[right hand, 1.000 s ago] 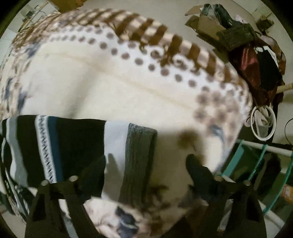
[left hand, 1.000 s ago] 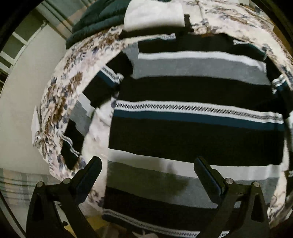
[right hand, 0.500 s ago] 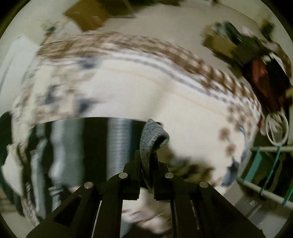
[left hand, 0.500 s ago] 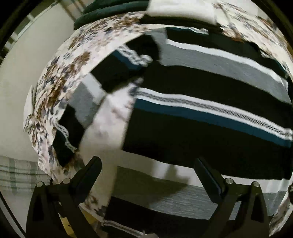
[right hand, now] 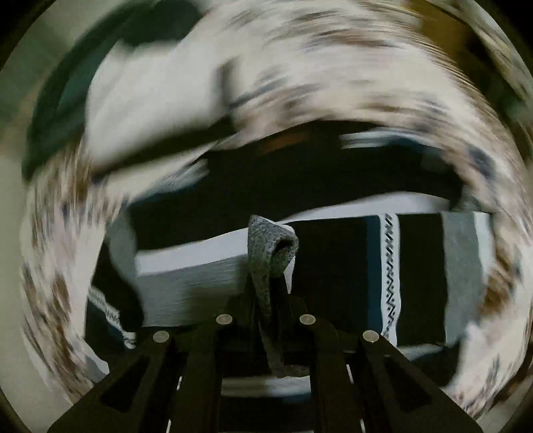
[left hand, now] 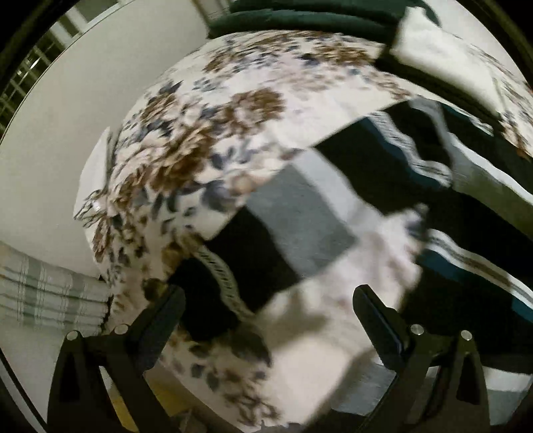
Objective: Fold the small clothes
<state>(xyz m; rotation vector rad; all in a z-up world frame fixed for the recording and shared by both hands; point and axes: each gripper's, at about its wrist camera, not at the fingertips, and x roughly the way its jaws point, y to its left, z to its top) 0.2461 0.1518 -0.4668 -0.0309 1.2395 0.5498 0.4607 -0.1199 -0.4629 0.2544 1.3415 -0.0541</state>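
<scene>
A striped sweater in black, grey, white and teal lies on a floral bedspread (left hand: 186, 143). In the left wrist view its left sleeve (left hand: 286, 226) stretches diagonally from upper right to lower left. My left gripper (left hand: 266, 316) hovers open above the sleeve's lower end, with nothing between its fingers. In the right wrist view my right gripper (right hand: 269, 286) is shut on the grey ribbed cuff (right hand: 269, 246) of the other sleeve, which it holds over the sweater body (right hand: 339, 266). That view is heavily blurred by motion.
A dark green folded cloth (left hand: 299, 16) and a white cloth (left hand: 443, 50) lie at the far end of the bed. The bed's left edge drops to a pale floor (left hand: 50, 160). A checked fabric (left hand: 43, 293) sits at lower left.
The left gripper has slid left from over the sweater body to over the left sleeve. The right gripper closed on the grey cuff, then swung it across over the sweater.
</scene>
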